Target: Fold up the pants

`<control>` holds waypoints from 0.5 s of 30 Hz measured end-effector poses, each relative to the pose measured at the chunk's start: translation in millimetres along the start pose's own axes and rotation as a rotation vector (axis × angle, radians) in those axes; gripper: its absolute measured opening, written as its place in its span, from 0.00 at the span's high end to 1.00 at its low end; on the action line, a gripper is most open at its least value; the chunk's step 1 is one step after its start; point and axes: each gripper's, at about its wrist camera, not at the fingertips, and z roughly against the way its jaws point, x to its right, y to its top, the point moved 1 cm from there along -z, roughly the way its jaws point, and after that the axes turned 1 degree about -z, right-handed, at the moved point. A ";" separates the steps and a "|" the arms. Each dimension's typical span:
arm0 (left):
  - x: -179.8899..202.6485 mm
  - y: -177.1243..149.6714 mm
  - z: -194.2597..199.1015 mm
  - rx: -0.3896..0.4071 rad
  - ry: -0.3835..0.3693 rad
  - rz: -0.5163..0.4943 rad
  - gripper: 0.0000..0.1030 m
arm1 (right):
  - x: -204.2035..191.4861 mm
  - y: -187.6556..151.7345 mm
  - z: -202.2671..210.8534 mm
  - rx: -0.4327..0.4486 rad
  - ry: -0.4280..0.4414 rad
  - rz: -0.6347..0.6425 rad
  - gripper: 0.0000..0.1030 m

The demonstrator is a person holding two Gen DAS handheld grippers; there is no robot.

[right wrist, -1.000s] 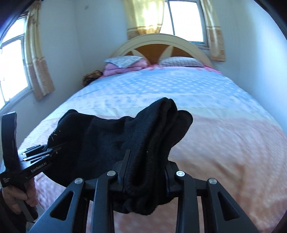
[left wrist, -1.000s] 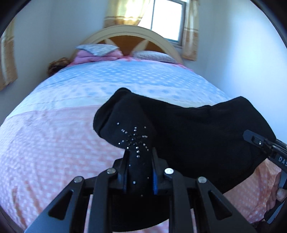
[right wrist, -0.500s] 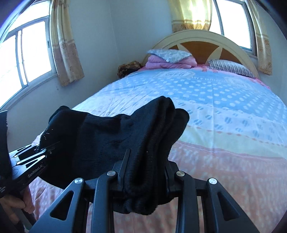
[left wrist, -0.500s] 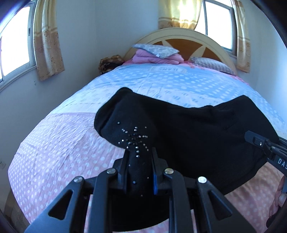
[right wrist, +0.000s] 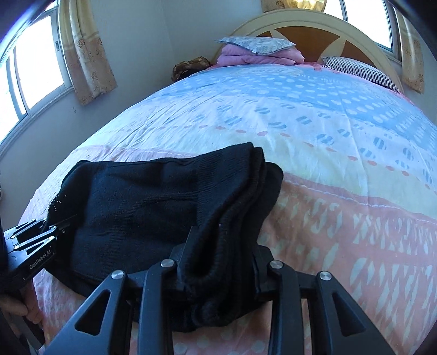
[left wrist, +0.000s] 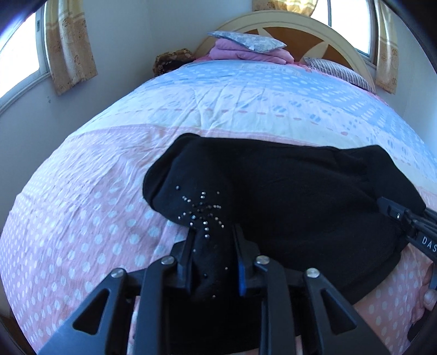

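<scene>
Black knit pants (left wrist: pixel 286 191) with a small cluster of rhinestones hang stretched between my two grippers, low over the near end of the bed. My left gripper (left wrist: pixel 213 245) is shut on the rhinestone end of the pants. My right gripper (right wrist: pixel 221 243) is shut on the thick bunched end of the pants (right wrist: pixel 153 202). The right gripper also shows at the right edge of the left wrist view (left wrist: pixel 409 221), and the left gripper at the left edge of the right wrist view (right wrist: pixel 35 240).
The bed (left wrist: pixel 82 191) has a pink and blue dotted cover. Folded pink bedding with a grey pillow (left wrist: pixel 248 49) and a striped pillow (left wrist: pixel 338 69) lie by the arched headboard (right wrist: pixel 314 21). Curtained windows (right wrist: pixel 35 68) and walls surround the bed.
Both grippers have tilted down and moved lower toward the pink near end of the bed, carrying the pants with them. Both grips stay the same.
</scene>
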 end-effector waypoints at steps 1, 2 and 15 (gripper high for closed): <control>-0.9 4.1 -2.3 -0.003 0.007 0.016 0.52 | 0.5 0.0 -1.0 -0.001 0.000 -0.006 0.68; -7.0 3.2 -3.0 -0.009 0.022 0.042 0.44 | 2.8 -0.5 -0.9 -0.002 0.003 -0.011 0.66; -68.2 -5.4 57.1 0.068 0.201 0.160 0.09 | 30.9 -0.2 6.5 0.017 0.105 -0.153 0.47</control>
